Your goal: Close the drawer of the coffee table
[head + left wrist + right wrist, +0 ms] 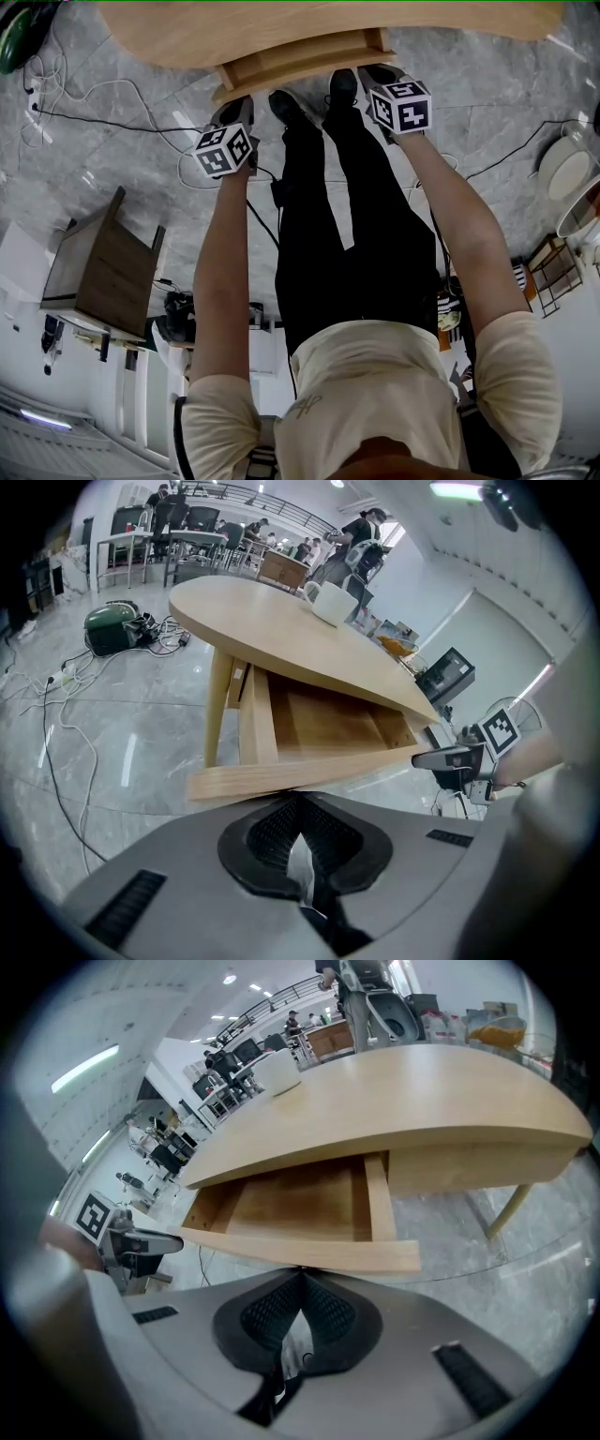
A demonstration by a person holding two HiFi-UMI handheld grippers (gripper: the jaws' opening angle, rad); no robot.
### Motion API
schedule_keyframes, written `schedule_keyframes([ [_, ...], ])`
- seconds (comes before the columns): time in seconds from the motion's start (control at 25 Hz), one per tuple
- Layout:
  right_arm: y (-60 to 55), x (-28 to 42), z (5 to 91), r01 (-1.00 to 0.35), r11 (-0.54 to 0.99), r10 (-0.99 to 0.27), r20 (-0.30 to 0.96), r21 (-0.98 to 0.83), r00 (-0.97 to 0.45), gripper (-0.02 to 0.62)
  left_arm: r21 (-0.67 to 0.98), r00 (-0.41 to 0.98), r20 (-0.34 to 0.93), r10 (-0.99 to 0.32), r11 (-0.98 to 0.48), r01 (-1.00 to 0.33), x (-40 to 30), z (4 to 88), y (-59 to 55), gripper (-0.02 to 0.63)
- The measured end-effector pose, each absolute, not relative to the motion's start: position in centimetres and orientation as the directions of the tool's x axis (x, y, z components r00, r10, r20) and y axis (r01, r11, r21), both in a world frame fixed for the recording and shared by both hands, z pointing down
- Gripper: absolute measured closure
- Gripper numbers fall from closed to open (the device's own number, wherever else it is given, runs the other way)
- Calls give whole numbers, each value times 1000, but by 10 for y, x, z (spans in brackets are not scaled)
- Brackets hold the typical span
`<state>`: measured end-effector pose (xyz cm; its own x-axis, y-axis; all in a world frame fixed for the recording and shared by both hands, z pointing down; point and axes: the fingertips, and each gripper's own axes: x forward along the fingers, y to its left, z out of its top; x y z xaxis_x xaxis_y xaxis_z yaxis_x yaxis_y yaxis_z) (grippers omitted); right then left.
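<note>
Drawer (309,1208), one, hangs open beneath tabletop (394,1101); two tools, left tool (298,797) and right tool (302,1274), each pressed together, touch its front.

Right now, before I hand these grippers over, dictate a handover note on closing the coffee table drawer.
Drawer: pulled well out of the coffee table, looks empty.
Left gripper: jaws shut, empty, tips at the drawer front, toward its left end.
Right gripper: jaws shut, empty, tips at the front, toward its right end.
Done: both grippers set at the front.
Left: push it in evenly until flush.
</note>
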<state>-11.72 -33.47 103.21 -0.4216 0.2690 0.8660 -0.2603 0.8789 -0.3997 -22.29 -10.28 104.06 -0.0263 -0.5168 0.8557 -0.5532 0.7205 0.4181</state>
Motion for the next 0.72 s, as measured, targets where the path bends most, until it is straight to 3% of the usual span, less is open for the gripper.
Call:
schedule_keyframes([
  [0.72,-360,-174,1035,-234,893,248,855,-384,-455,601,416,-78,839,-538,727,-546,-284,1042,-129,601],
])
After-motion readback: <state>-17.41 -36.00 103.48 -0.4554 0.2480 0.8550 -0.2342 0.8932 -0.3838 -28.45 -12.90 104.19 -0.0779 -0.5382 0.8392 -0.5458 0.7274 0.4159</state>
